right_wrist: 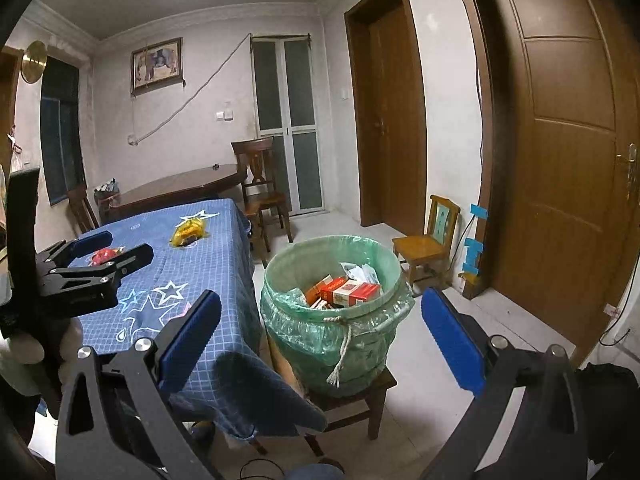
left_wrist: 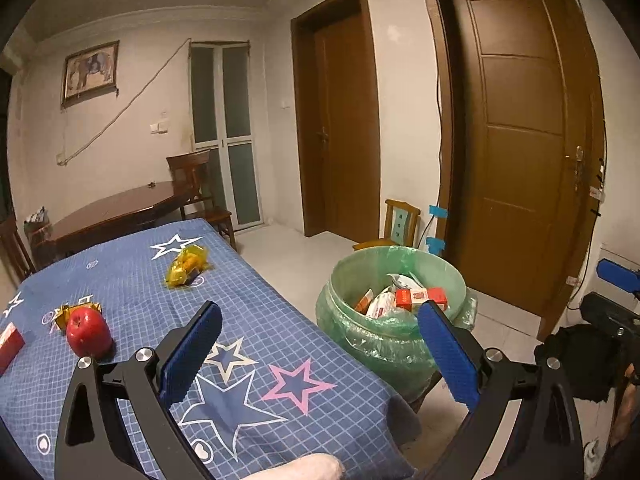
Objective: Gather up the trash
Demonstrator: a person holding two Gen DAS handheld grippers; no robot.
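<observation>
Currently both grippers are spread apart and empty. Left gripper point(left_wrist: 320, 354) is nearer the yellow wrapper point(left_wrist: 187, 266), which lies upper left of it on the table point(left_wrist: 280, 320), long axis apparently slanting toward upper right. Right gripper point(right_wrist: 322, 340) faces the bin point(right_wrist: 332, 320).

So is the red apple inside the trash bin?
No, the red apple sits on the blue star tablecloth, while the green-lined trash bin beside the table holds only boxes and wrappers.

Open air above the trash bin point(right_wrist: 332, 312); tablecloth edge point(right_wrist: 244, 320) crowds its left.
</observation>
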